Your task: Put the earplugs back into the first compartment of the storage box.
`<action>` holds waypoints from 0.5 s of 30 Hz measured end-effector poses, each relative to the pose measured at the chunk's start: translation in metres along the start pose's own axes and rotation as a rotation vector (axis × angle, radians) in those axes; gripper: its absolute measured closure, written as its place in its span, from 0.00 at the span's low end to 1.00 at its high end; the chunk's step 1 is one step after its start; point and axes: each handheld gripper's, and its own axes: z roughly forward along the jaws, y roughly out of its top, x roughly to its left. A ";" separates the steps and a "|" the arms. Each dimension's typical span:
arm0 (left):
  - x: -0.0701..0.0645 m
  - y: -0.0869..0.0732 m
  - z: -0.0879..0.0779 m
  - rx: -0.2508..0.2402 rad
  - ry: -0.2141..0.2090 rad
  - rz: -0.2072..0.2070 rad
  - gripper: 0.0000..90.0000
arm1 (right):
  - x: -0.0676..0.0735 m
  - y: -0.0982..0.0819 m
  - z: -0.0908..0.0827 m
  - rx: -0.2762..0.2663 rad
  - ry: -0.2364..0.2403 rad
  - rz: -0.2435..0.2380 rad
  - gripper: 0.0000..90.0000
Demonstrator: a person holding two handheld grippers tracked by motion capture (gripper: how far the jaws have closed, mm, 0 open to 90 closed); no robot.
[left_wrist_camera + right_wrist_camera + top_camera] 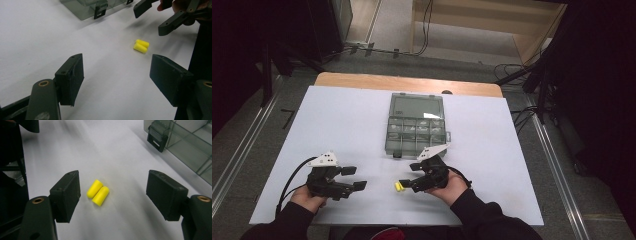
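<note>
Two small yellow foam cylinders lie side by side on the white table, touching each other. My right gripper is just to their right, held in a hand, with its jaws open. In the right gripper view the yellow cylinders lie between the jaws of my right gripper, nearer the left one, and no pad touches them. My left gripper rests at the front left, open and holding nothing. In the left gripper view my left gripper points toward the yellow cylinders, with the right gripper beyond them.
A clear grey compartment box with its lid shut sits at the table's middle; its black latch faces the front. A bare wooden strip runs along the table's far edge. Cables lie on the floor beyond.
</note>
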 end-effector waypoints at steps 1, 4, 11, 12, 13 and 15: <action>0.000 0.000 0.000 0.001 -0.002 -0.001 0.30 | 0.000 0.000 0.001 0.007 -0.010 -0.005 0.29; 0.000 0.000 0.001 0.004 -0.003 -0.003 0.31 | 0.001 0.001 0.004 0.016 -0.008 0.002 0.33; 0.001 -0.001 0.001 0.007 0.003 -0.005 0.30 | 0.005 0.001 0.009 0.033 -0.018 -0.009 0.39; 0.001 -0.001 0.001 0.008 0.004 -0.005 0.30 | 0.005 0.001 0.009 0.034 -0.019 -0.010 0.41; 0.001 -0.001 0.001 0.012 0.007 -0.005 0.30 | 0.005 0.001 0.010 0.037 -0.021 -0.010 0.42; 0.001 -0.001 0.002 0.016 0.010 -0.003 0.30 | 0.005 0.001 0.010 0.041 -0.022 -0.002 0.44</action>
